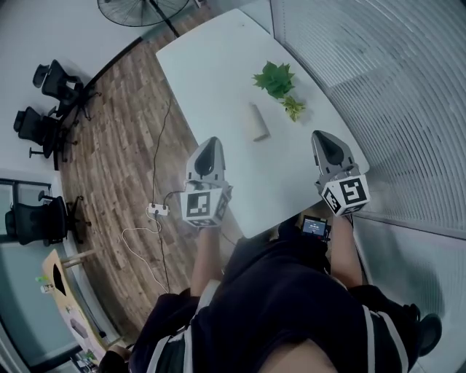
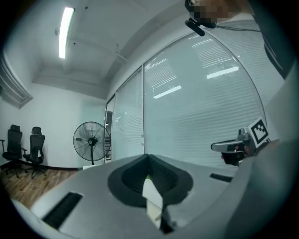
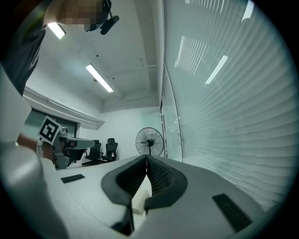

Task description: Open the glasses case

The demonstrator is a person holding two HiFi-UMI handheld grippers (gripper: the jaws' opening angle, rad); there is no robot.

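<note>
A person stands at the near edge of a white surface [image 1: 211, 65], holding the left gripper [image 1: 211, 143] and the right gripper [image 1: 324, 137] level above it. One is at lower centre of the head view, the other to its right. The glasses case [image 1: 259, 122], pale and closed, lies flat on the surface in the middle of the frame. It is beyond both tools, roughly between them, and touched by neither. A leafy green plant sprig [image 1: 275, 79] rests near the case, above and to its right, with a smaller yellowish sprig [image 1: 293, 107] just beside it. In the left gripper view the dark fingers [image 2: 126, 177] are pressed together at the tips with nothing pinched between them. The right gripper view shows its fingers [image 3: 161, 179] likewise pressed together and empty. Each gripper view catches the other tool at its edge, marker cube facing the lens. A standing fan [image 1: 138, 9] occupies the top of the head view. Black office chairs [image 1: 51, 102] line the left side on a wooden floor [image 1: 124, 131], where a power strip [image 1: 156, 210] and cable lie. A glass wall with blinds [image 1: 393, 87] fills the right.
</note>
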